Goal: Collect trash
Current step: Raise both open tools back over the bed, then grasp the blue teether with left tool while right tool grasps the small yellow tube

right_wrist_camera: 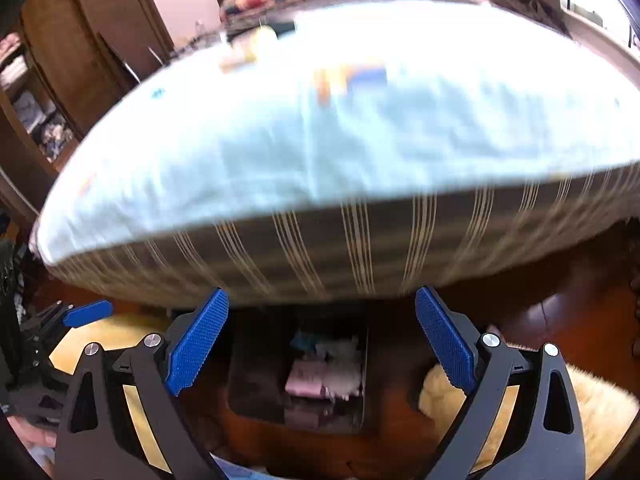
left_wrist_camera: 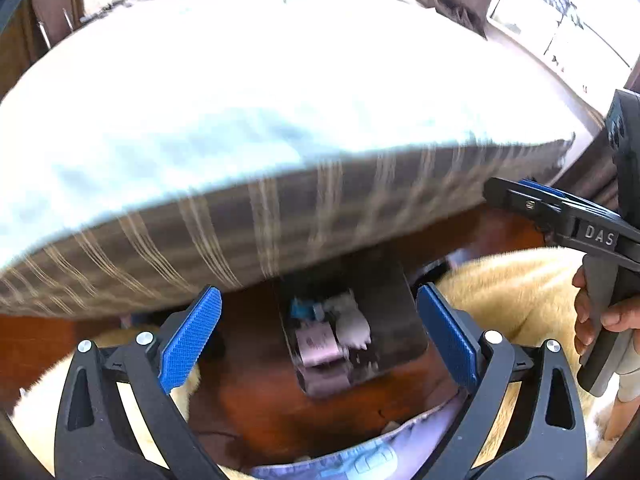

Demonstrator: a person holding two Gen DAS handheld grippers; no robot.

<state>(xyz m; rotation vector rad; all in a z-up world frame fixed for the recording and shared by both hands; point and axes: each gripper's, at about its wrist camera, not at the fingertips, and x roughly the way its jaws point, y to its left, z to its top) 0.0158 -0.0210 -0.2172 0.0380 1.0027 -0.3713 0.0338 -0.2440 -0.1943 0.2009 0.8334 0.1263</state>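
Left gripper (left_wrist_camera: 319, 340) and right gripper (right_wrist_camera: 322, 342) spread wide, empty, above trash bin (left_wrist_camera: 400, 320).

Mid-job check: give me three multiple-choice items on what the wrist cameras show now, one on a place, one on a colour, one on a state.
1. Where is the dark bin that holds the trash?
A. On top of the bed
B. On the floor below the edge of the bed
C. Hanging from a door

2. What colour are the pads on each tool?
A. Red
B. Green
C. Blue

3. How does the left tool stand?
A. Open, nothing between the pads
B. Shut on a tissue
C. Shut on the bin rim

Answers:
1 B: both views show the bin low on the brown floor, under the striped side of the mattress.
2 C: the ribbed pads are blue in both views.
3 A: its pads are wide apart with only the bin far below; the right tool is the same.
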